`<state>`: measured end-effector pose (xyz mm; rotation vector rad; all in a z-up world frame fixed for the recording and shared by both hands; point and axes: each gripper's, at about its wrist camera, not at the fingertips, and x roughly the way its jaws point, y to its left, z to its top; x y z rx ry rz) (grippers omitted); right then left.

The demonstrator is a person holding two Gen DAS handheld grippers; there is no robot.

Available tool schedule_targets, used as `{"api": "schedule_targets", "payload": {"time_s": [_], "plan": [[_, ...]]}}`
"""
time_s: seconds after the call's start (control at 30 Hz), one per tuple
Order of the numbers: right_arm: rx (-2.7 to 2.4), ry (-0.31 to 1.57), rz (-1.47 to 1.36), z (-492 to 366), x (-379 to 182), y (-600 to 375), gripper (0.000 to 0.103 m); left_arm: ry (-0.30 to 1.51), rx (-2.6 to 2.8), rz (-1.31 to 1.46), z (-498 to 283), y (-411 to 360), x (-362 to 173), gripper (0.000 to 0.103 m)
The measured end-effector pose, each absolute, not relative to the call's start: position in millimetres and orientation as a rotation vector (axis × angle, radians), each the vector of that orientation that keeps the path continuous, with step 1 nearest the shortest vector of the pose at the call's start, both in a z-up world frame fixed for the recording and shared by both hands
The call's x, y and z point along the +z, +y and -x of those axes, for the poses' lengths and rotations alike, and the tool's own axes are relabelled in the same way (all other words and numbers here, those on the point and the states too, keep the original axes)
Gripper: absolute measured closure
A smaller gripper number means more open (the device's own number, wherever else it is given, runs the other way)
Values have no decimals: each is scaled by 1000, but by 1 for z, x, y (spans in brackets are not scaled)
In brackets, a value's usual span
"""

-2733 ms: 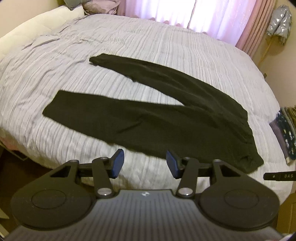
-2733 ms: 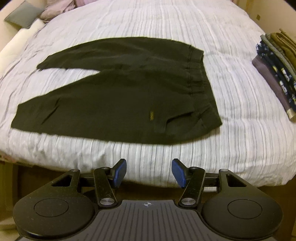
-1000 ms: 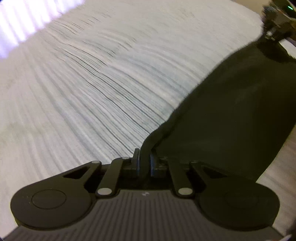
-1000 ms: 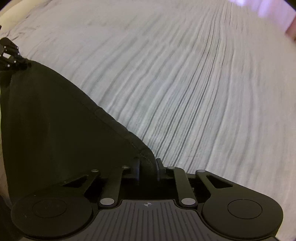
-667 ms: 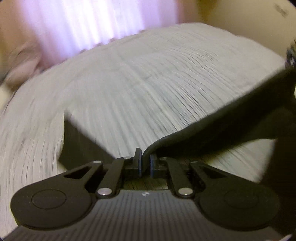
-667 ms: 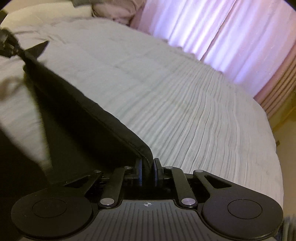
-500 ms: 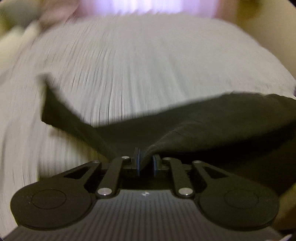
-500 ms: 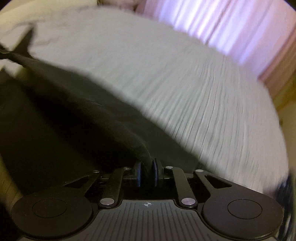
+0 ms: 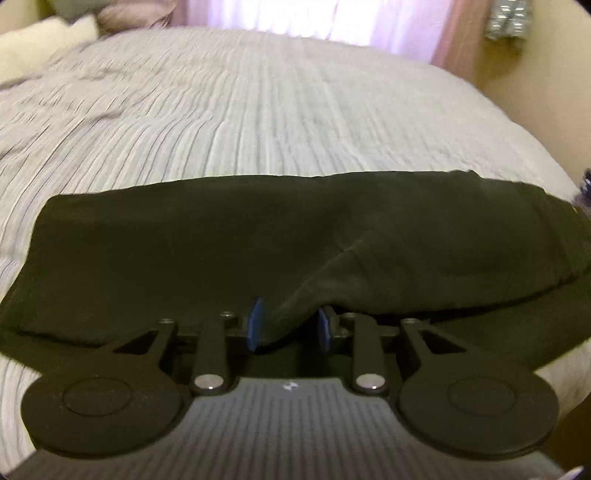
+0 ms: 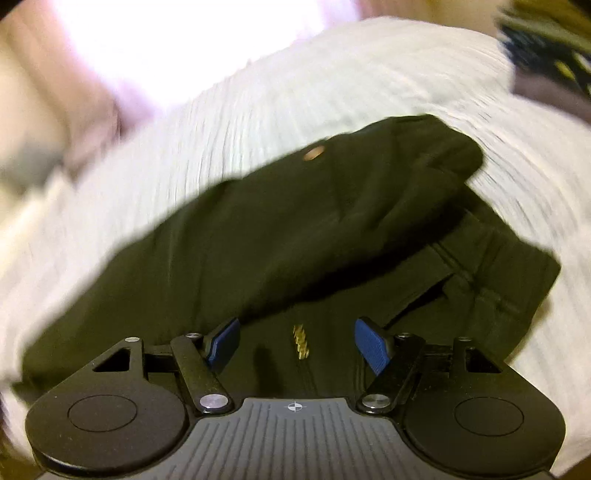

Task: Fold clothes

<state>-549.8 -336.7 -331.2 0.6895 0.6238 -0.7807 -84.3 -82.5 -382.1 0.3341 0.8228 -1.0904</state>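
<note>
We see a pair of black trousers folded lengthwise, one leg laid over the other, across the near part of a grey ribbed bedspread. In the left wrist view our left gripper sits at the trousers' near edge with its blue pads parted; a ridge of black cloth rises between them, but we cannot tell whether either pad touches it. The trousers' right end runs out of that view, and the near hem is hidden behind the gripper body.

In the right wrist view, heavily blurred, our right gripper hangs over the waist end of the trousers with its fingers spread wide and nothing between them. A small gold tag shows on the cloth just beyond the gripper, and a round brownish spot farther up the trousers is too smeared to name. Beyond the trousers, at the bedspread's far right, a stack of folded clothes is cut off by the frame. Pink curtains glow behind the bed.
</note>
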Motion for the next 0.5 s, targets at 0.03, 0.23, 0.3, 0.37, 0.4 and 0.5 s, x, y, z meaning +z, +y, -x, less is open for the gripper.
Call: {"api": "schedule_targets", "payload": {"time_s": [0.03,0.23,0.3,0.37,0.4,0.5], "plan": [[-790,568,-720,557,-334,-338,31,795,-1107,-318,86,-77,-387,75],[-854,318,-782,587,-347,-327,31,671,-1161,-170,101,-23,-402,74],[-895,292,-754,591,-344,-305,31,661,-1154,-109,106,0,-404,73],[-929,258,-743,597,-337,-280,31,701,-1129,-34,110,24,-399,74],[-942,246,-760,599,-331,-268,31,726,-1114,5,112,35,-395,74],[-941,209,-811,607,-315,-242,31,773,-1097,176,109,64,-385,72]]}}
